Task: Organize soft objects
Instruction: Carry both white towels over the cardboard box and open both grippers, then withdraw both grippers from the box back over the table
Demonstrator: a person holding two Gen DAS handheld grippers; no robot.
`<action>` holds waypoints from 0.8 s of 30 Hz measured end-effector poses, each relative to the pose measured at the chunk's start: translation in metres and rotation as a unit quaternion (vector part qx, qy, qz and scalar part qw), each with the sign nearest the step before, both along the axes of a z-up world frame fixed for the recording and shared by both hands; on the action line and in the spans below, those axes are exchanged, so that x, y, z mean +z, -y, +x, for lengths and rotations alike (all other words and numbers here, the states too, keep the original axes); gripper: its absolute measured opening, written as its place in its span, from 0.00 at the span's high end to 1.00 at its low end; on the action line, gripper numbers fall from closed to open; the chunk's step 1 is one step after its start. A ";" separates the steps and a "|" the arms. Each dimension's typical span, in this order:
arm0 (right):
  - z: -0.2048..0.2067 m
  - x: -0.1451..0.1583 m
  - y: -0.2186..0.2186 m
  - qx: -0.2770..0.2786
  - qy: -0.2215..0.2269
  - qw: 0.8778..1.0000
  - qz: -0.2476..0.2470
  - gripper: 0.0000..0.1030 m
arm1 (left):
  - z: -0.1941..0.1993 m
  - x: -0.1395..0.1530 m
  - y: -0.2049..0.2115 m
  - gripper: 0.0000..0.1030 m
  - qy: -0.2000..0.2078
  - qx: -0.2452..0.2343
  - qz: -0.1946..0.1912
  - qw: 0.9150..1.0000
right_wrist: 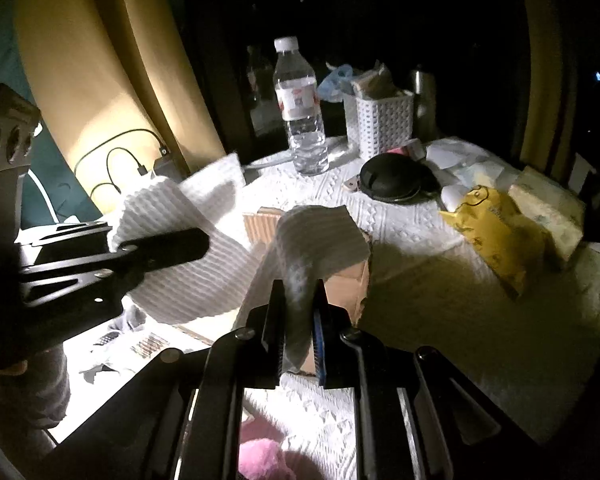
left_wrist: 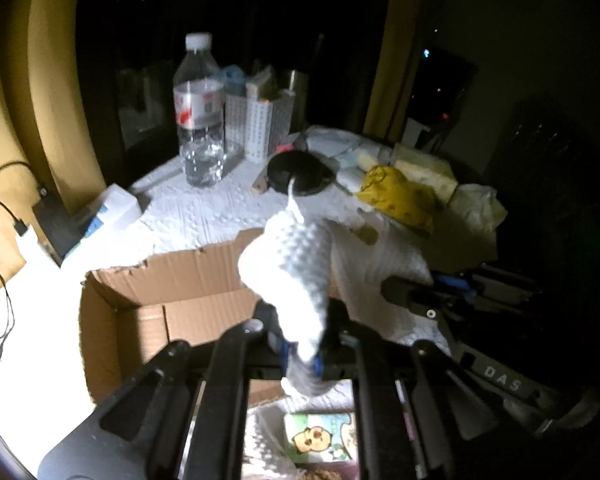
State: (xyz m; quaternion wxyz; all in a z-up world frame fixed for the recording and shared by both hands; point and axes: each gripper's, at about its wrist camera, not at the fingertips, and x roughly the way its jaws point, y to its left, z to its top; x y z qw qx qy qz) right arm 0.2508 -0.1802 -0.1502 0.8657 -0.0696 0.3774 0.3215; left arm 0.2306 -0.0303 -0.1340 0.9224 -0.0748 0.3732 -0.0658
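Observation:
Both grippers hold one white waffle-textured cloth (left_wrist: pixel 296 256) over an open cardboard box (left_wrist: pixel 180 280). My left gripper (left_wrist: pixel 300 356) is shut on one bunched end, and the cloth stands up from its blue pads. In the left wrist view the right gripper (left_wrist: pixel 394 294) shows at the right with the cloth's other part against it. In the right wrist view my right gripper (right_wrist: pixel 298 312) is shut on a fold of the cloth (right_wrist: pixel 316 232). The left gripper (right_wrist: pixel 192 246) comes in from the left, clamped on the spread part. Most of the box (right_wrist: pixel 344 292) is hidden under the cloth.
On the white-covered table (right_wrist: pixel 400 216) stand a water bottle (right_wrist: pixel 300 108), a white woven basket (right_wrist: pixel 384 124), a black round pouch (right_wrist: pixel 392 178) and a yellow bag (right_wrist: pixel 496 232). A pink fluffy thing (right_wrist: pixel 260 460) lies near my right gripper. A cartoon-printed pack (left_wrist: pixel 320 436) lies below my left gripper. Cables (left_wrist: pixel 0 240) run at the left.

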 end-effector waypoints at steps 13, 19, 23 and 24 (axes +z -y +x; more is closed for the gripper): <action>0.022 -0.032 -0.006 0.007 -0.018 1.000 -0.016 0.88 | 0.036 -0.055 0.004 0.85 -0.074 0.020 -0.006 0.997; 0.024 -0.036 -0.002 0.002 -0.018 1.000 -0.015 0.70 | 0.042 -0.065 0.000 0.30 -0.097 0.040 -0.010 0.994; 0.024 -0.029 0.007 -0.002 -0.015 1.000 0.003 0.56 | 0.035 -0.060 -0.011 0.17 -0.091 0.054 -0.029 0.994; 0.023 -0.027 0.007 -0.005 -0.012 1.000 0.004 0.55 | 0.032 -0.058 -0.010 0.17 -0.088 0.053 -0.026 0.994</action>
